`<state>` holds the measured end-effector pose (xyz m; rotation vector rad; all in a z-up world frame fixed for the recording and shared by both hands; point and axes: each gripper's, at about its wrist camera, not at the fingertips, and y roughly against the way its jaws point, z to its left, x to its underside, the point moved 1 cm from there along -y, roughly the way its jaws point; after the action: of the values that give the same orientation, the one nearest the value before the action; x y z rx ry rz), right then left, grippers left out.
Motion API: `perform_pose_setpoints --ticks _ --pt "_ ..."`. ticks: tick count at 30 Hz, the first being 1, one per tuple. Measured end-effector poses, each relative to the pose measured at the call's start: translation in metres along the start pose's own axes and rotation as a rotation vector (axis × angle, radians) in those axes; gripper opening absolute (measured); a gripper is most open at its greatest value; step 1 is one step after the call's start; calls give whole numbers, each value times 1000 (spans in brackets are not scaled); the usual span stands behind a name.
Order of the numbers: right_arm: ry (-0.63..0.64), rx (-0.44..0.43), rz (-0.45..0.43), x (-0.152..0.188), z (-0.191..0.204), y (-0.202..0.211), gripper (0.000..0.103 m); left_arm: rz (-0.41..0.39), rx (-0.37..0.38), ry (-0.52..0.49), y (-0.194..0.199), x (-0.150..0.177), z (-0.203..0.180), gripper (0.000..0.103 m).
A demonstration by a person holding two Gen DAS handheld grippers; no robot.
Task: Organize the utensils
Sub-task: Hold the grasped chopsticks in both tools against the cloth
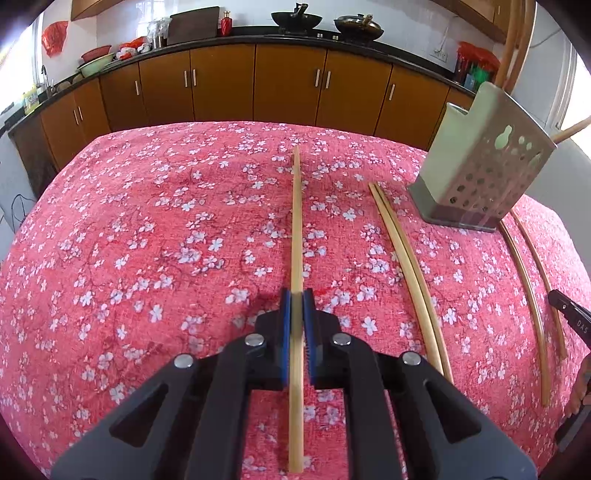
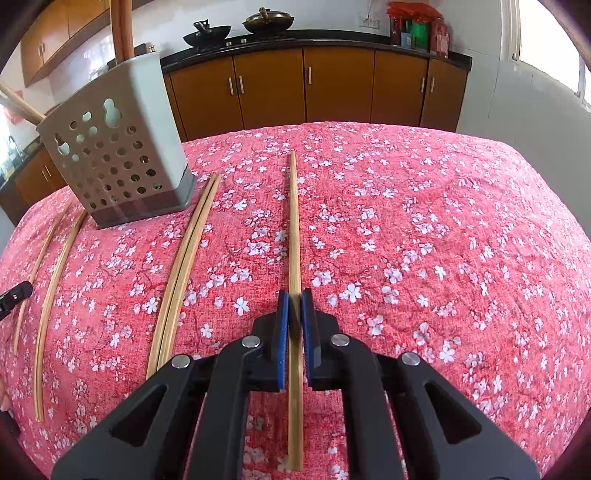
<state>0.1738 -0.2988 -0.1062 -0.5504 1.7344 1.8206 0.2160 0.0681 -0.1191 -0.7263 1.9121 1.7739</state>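
My left gripper (image 1: pixel 297 299) is shut on a bamboo chopstick (image 1: pixel 296 221) that lies along the red floral tablecloth (image 1: pixel 166 240). My right gripper (image 2: pixel 294 299) is shut on another bamboo chopstick (image 2: pixel 293 221) lying the same way. A perforated grey utensil holder (image 1: pixel 480 162) with wooden handles in it stands between the two grippers; it shows at the upper left in the right wrist view (image 2: pixel 118 155). A pair of chopsticks (image 1: pixel 406 266) lies beside the holder, also in the right wrist view (image 2: pixel 184 266). Two more single chopsticks (image 1: pixel 528 295) lie apart near the holder, also in the right wrist view (image 2: pixel 51 288).
Brown kitchen cabinets (image 1: pixel 258 85) with a dark counter run behind the table, with woks (image 1: pixel 295 20) on it. The table's far edge (image 2: pixel 332 125) is in front of the cabinets. The tip of the other gripper shows at the right edge of the left wrist view (image 1: pixel 569 314).
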Motion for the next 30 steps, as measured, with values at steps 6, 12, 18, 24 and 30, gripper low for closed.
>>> perform_pose_setpoints --ticks 6,12,18,24,30 --pt "6 9 1 1 2 0 8 0 9 12 0 0 -1 11" --pt "1 6 2 0 4 -3 8 -1 0 7 2 1 -3 11" --pt "2 6 2 0 3 -2 8 0 6 13 2 0 -4 11" --pt "2 6 2 0 2 -2 8 0 7 14 2 0 -4 11" --pt "1 6 2 0 3 -2 8 0 7 13 2 -1 -4 11"
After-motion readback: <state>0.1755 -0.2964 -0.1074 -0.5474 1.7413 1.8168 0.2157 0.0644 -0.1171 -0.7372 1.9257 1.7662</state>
